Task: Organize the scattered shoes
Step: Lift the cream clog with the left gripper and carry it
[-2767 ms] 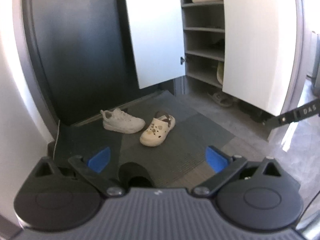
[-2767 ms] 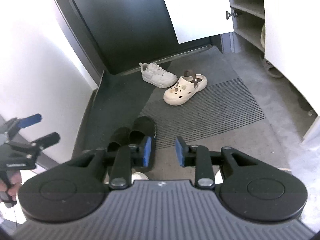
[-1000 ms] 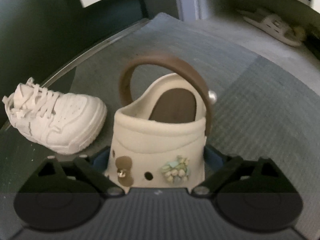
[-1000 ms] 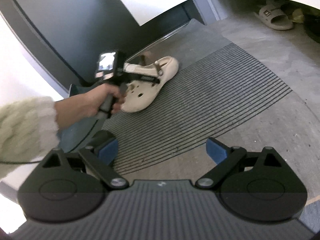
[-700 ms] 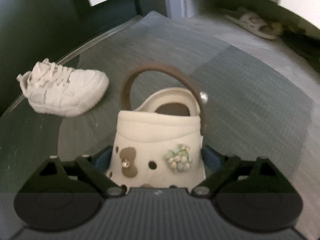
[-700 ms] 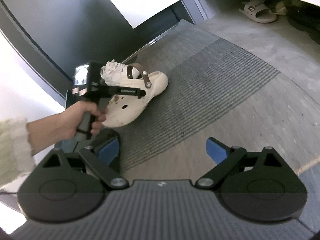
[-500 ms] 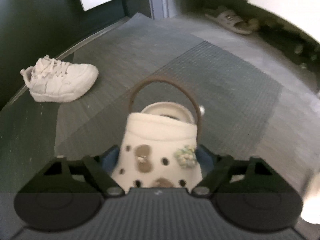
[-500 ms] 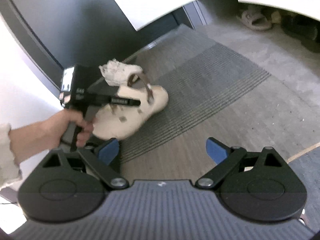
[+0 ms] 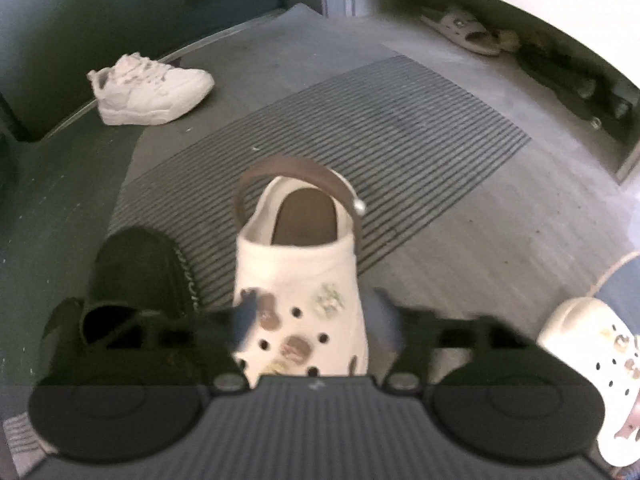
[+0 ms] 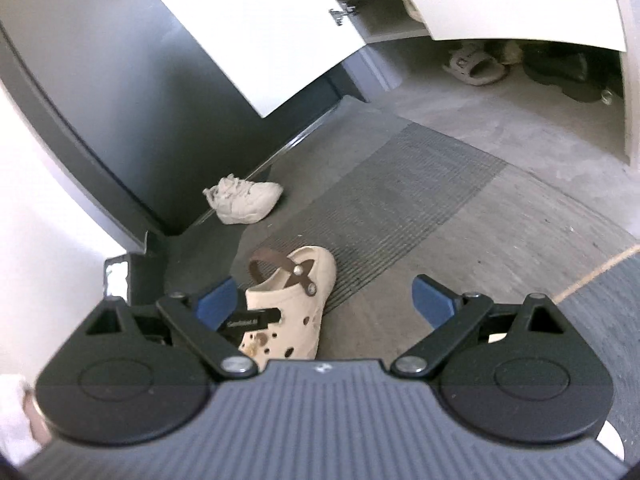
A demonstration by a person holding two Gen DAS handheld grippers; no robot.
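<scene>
A cream clog (image 9: 300, 280) with a brown heel strap and charms stands on the edge of the ribbed mat, toe toward me, beside a pair of black slippers (image 9: 136, 272). My left gripper (image 9: 312, 314) has it between its blurred fingers; the jaws are opening and a gap shows on the right side. The right wrist view shows the same clog (image 10: 296, 312) low on the floor, with a black finger (image 10: 252, 320) of the left gripper along its side. My right gripper (image 10: 325, 300) hangs open above the floor and holds nothing. A white sneaker (image 9: 152, 92) lies by the dark door.
A matching cream clog (image 9: 592, 360) sits at the lower right under a blue trouser leg. The shoe cabinet's white doors (image 10: 256, 20) stand open. A beige sandal (image 10: 472, 66) and dark shoes lie on the floor beneath it. The ribbed mat (image 9: 400, 128) covers the middle of the floor.
My left gripper closed on the clog and carried it back from beside the sneaker to beside the black slippers; its jaws have since widened. The right gripper drew back and rose, still open.
</scene>
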